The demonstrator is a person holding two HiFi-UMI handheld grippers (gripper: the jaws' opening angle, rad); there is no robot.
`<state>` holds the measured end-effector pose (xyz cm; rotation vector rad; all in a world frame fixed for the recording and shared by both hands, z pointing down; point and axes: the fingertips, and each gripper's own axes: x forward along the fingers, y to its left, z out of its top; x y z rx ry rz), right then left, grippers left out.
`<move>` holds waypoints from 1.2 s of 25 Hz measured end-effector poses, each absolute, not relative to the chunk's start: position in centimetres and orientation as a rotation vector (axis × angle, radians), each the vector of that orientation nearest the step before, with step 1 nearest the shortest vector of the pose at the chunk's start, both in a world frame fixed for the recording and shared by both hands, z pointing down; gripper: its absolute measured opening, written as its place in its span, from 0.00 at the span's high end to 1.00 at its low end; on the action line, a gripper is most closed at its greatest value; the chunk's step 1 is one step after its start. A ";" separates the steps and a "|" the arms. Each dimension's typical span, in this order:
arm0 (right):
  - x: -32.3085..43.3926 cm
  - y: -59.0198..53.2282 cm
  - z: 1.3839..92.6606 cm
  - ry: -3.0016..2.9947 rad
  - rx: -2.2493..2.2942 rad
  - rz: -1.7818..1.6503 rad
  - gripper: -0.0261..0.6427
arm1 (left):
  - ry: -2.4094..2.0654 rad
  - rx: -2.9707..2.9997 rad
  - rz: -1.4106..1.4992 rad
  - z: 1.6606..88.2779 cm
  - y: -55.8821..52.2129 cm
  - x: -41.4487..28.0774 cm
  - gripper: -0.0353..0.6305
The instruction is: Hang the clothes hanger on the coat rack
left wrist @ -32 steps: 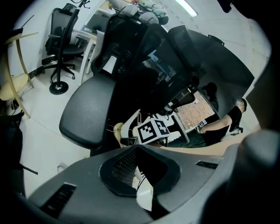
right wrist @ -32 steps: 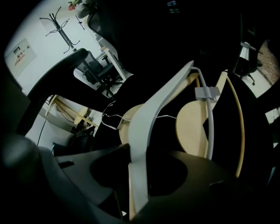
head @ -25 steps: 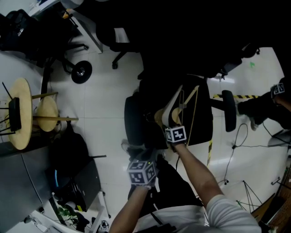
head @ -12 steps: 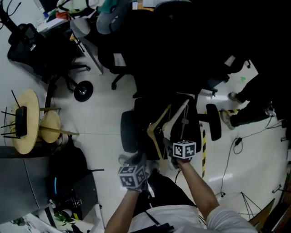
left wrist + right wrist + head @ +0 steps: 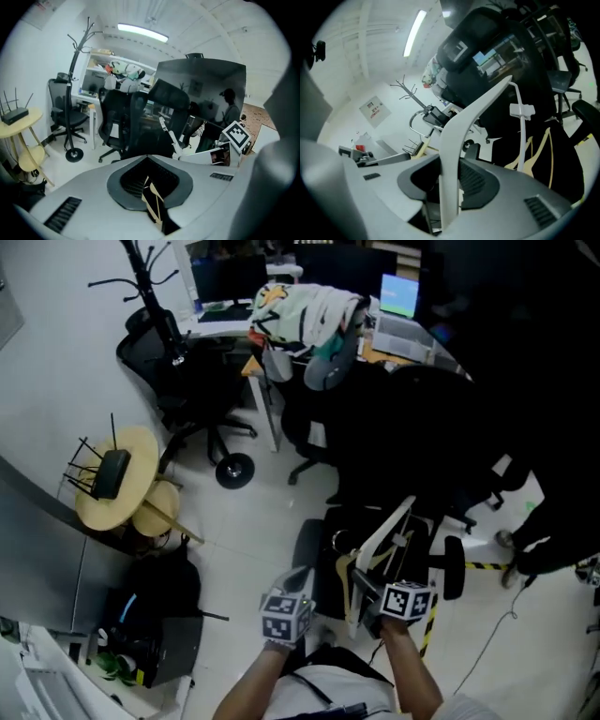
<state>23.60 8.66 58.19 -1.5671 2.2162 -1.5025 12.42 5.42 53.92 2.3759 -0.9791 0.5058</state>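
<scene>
Got the white hanger [image 5: 449,154] clamped in the right tongs [image 5: 450,187] – pads biting one shoulder arm low down, rest of it sweeping up & fwd, white clip [image 5: 521,111] on its thin stem. Holding it well apart from the coat rack [image 5: 72,93]: down & right of the rack in head view, touching none of it. Pinching a thin cream strip [image 5: 153,194] in the left tongs [image 5: 154,211], pads closed in on it; can't tell what the strip belongs to. Carrying both tongs side by side, left pair on the rack's side. Spotting a cream hanger [image 5: 349,601] just beside the white one, also on the rack's side. Under both hangers, a black chair [image 5: 305,559], well right of the rack & lower in frame. As for the rack itself: black, upright, curved prongs up top, round base on the pale floor [image 5: 253,512]. Right next to it, an office desk [image 5: 220,329] w/ monitor [image 5: 228,279] & a heap of clothes [image 5: 305,306] to the rack's right. Just below the rack in head view, a round wooden desk [image 5: 139,451] w/ a black router [image 5: 110,474] on top, closer to the rack than either hanger.
</scene>
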 end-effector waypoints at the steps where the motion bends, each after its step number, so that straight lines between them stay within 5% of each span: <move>1: 22.6 8.4 56.8 2.245 -1.531 -1.483 0.75 | -1.012 2.383 0.483 52.7 5.0 11.5 0.97; 30: -12.3 -10.2 40.0 2.630 -0.782 -1.310 0.75 | -1.475 2.387 0.065 35.1 -12.8 -21.6 0.96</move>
